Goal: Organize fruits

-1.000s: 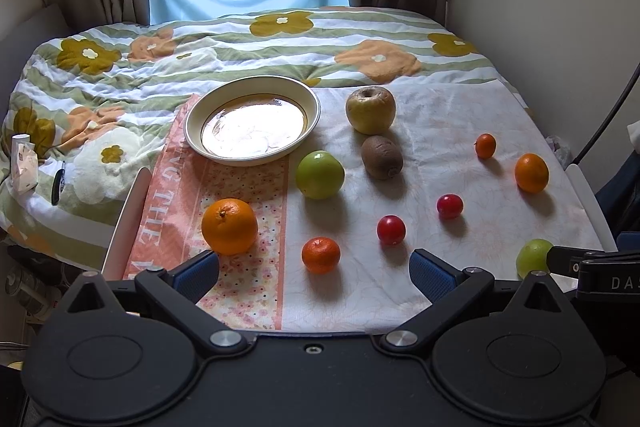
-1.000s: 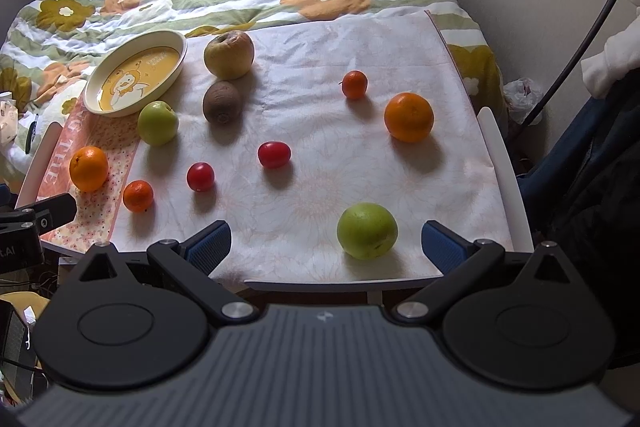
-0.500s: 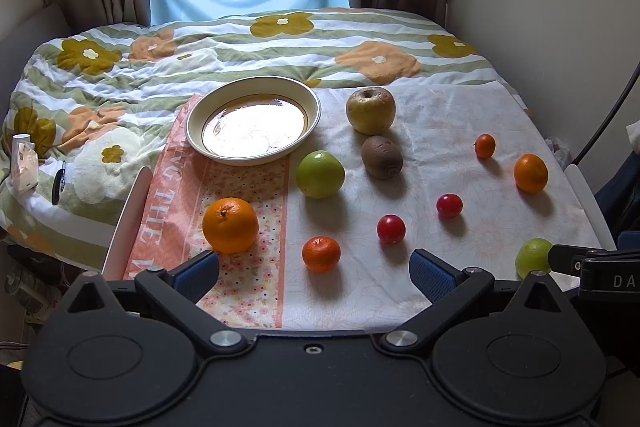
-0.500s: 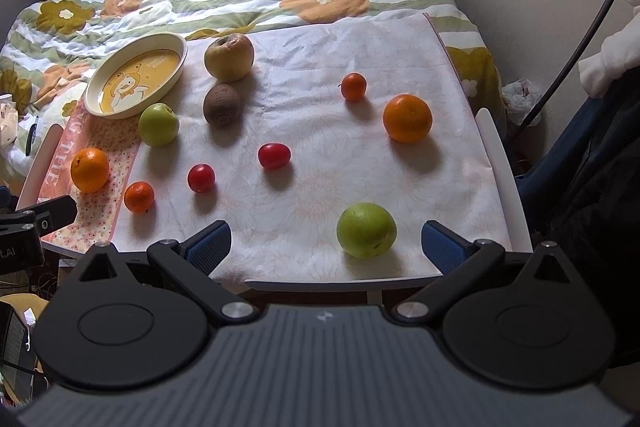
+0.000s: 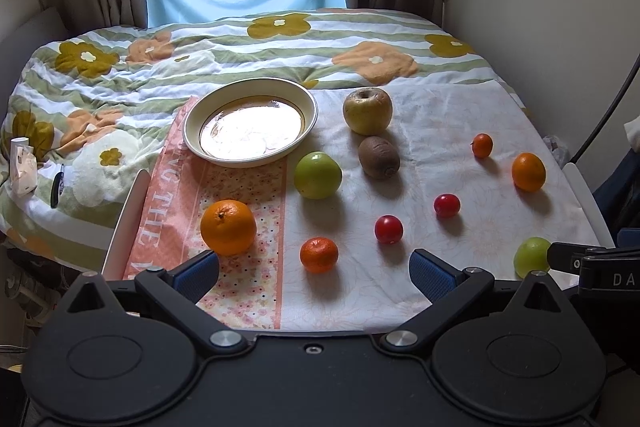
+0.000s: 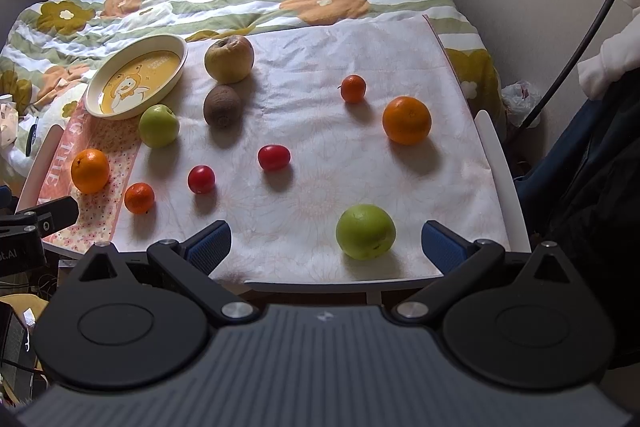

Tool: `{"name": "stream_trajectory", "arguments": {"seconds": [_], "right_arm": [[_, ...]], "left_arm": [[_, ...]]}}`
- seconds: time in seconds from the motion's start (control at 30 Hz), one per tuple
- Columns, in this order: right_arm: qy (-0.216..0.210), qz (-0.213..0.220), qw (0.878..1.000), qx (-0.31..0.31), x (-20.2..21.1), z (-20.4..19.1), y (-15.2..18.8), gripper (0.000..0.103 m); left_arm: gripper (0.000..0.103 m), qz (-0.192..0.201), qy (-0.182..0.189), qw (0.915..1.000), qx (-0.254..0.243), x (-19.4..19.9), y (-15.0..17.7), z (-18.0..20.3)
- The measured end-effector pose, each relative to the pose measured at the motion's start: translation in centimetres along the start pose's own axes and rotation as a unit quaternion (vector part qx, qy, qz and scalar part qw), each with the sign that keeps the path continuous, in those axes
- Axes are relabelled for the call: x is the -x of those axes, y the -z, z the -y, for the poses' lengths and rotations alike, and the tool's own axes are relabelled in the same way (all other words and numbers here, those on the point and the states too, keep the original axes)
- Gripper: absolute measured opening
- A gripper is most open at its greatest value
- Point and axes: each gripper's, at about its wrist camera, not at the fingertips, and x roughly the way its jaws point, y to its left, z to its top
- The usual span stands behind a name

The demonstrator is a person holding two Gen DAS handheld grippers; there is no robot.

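Several fruits lie on a cloth-covered table (image 5: 460,147). An empty cream bowl (image 5: 250,123) stands at the back left; it also shows in the right wrist view (image 6: 136,81). A big orange (image 5: 228,227), a small mandarin (image 5: 319,255), a green apple (image 5: 318,175), a kiwi (image 5: 379,157) and a yellow apple (image 5: 367,109) lie nearby. My left gripper (image 5: 314,269) is open and empty at the front edge. My right gripper (image 6: 326,243) is open and empty, just before a green fruit (image 6: 365,231).
Two red tomatoes (image 6: 273,157) (image 6: 201,179), an orange (image 6: 407,120) and a small mandarin (image 6: 353,88) lie on the right half. A flowered bed quilt (image 5: 240,43) lies behind the table. A wall (image 5: 560,7) stands at the right.
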Motion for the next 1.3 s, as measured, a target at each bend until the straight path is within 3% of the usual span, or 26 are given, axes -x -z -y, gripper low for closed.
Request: {"name": "stream_trajectory", "arguments": {"seconds": [1.3], "right_arm": [[-0.005,0.01,1.0,-0.003,1.37,0.07,-0.38,0.103]], "left_arm": [[0.103,0.013,0.007,0.9999,-0.004,0.47,-0.11,-0.23]]}}
